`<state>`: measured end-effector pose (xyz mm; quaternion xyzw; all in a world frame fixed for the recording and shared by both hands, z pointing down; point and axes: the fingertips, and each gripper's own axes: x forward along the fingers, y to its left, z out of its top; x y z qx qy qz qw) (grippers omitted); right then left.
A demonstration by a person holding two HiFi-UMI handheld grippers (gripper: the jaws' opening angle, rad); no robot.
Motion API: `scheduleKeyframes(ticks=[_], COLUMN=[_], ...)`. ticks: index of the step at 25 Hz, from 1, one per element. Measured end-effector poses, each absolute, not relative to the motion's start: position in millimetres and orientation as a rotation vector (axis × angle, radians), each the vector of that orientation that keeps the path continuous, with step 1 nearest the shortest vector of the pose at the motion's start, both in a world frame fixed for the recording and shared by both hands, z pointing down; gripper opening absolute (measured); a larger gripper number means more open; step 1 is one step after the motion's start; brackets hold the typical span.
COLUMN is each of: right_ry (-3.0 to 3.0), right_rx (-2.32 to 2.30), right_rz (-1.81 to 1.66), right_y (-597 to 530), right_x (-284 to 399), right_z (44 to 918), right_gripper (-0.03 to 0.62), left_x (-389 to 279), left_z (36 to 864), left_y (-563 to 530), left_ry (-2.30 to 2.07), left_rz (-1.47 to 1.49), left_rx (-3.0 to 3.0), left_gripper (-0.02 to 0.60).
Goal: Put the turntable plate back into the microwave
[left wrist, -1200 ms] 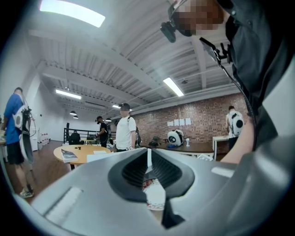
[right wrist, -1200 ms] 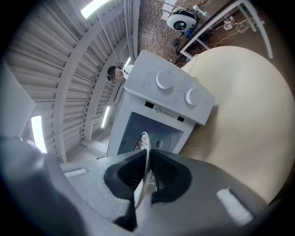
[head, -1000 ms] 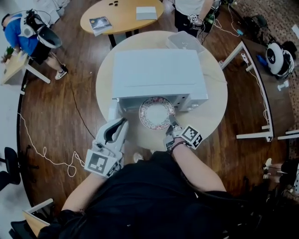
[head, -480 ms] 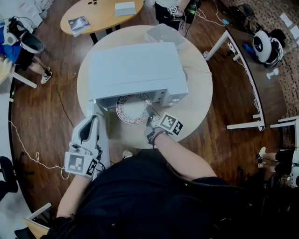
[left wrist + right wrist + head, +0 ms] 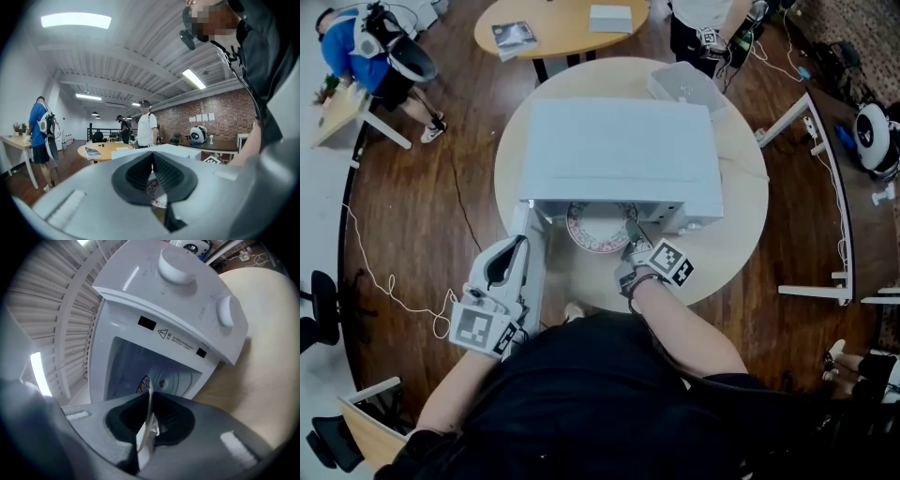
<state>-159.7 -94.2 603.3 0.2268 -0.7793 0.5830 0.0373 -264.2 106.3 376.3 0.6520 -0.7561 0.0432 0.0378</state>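
One round table (image 5: pixel 727 234) of pale, smooth wood carries a boxy white microwave (image 5: pixel 619 155) with its front open. The round turntable plate (image 5: pixel 595 232), glossy with a flowered rim, lies partly inside the cavity mouth, and the right gripper (image 5: pixel 630 230) pinches its thin near edge between dark ribbed pads. The left gripper (image 5: pixel 518 246) is near the opening's left side, its jaws pressed together on nothing.

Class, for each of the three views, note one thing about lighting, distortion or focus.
Head view: dim, flat lighting, fairly sharp throughout. Left gripper view: fisheye with dark vignetted corners, and the ceiling light blown out to glare. Right gripper view: the microwave bulges with lens distortion, and the near rim of the turntable plate is blurred.
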Motion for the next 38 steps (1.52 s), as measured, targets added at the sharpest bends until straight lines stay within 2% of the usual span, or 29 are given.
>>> scheduleKeyframes(ticks=[38], right_ry=[-2.347], right_rx=[0.892], right_rz=[1.803], right_y=[-146.2], right_x=[-214.3], right_z=[634.5], right_gripper=[0.021], left_x=[-297.9], left_z=[399.1], left_y=[100.9], left_ry=[-2.278], left_rz=[0.095], left_rx=[1.872], left_gripper=[0.006])
